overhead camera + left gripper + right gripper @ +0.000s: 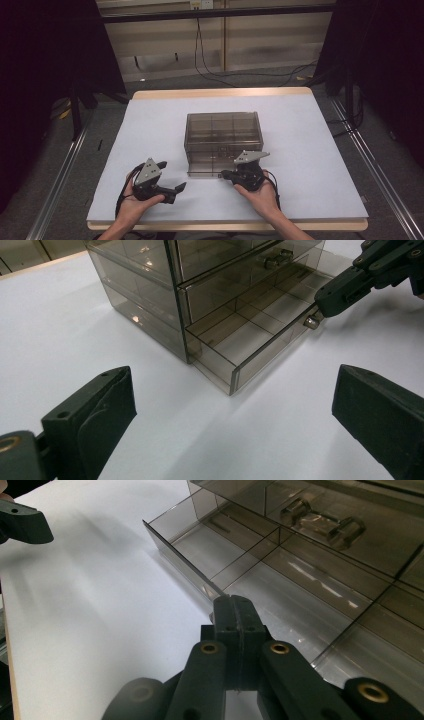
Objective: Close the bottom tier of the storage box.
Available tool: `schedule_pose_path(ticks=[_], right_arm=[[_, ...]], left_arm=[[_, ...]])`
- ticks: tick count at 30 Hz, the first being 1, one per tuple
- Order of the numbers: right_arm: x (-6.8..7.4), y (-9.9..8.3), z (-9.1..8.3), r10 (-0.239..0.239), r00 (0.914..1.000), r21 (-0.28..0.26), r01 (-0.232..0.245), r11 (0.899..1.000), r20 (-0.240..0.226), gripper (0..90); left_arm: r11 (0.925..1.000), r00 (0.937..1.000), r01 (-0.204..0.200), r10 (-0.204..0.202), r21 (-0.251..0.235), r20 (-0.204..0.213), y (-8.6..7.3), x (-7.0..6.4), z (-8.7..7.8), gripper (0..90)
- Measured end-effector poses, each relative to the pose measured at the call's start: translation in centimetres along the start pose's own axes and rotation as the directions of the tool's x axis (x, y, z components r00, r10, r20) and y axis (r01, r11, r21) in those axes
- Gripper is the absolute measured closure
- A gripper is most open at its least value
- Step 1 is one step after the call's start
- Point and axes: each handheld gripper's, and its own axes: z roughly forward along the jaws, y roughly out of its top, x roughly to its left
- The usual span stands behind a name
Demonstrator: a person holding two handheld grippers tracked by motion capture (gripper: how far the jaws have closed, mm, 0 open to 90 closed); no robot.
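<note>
So the right gripper (225, 174) is clamped on the knob (312, 321) of the pulled-out bottom drawer (250, 340) of that smoky plastic organizer (222, 131), while the left gripper (176, 189) sits wide open nearby on the table (310, 150).

the right gripper (235, 611) hides the drawer's knob (312, 321) behind its closed tips.

One camera is sitting up high on the person's side, looking forward and down at the whole white table (310, 150) from far off. Another is riding on the left gripper (235, 410), looking low across the table, close to the clear drawer box (165, 290). The third is riding on the right gripper (235, 612), looking very near into the open bottom drawer (300, 595). All three are seeing the box.
</note>
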Motion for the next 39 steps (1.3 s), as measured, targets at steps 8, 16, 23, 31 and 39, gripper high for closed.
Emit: schedule_pose_path(ticks=[8,16,23,31,39], right_arm=[[-0.5,0.1,-0.2,0.01,1.0,-0.011,-0.01,1.0,0.001,90.0],[-0.7,0.2,-0.2,0.009,0.9999,-0.006,-0.009,1.0,-0.005,90.0],[-0.9,0.2,-0.4,0.006,0.9999,-0.016,-0.006,1.0,0.009,90.0],[-1.7,0.5,-0.1,0.024,0.9996,-0.03,-0.024,0.999,0.012,90.0],[-1.7,0.6,-0.1,0.021,0.9997,-0.031,-0.02,0.999,0.013,90.0]], left_arm=[[1.0,1.0,-0.004,0.004,0.004,0.0,0.0,0.0,0.0,3.7],[1.0,1.0,-0.003,0.003,0.002,-0.001,0.0,0.0,0.0,3.7],[1.0,1.0,-0.001,0.001,0.003,-0.001,0.0,0.0,0.1,3.7],[1.0,1.0,-0.003,0.003,0.002,0.0,0.0,0.0,0.0,3.7],[1.0,1.0,-0.004,0.004,0.0,-0.001,0.0,-0.1,0.0,3.7]])
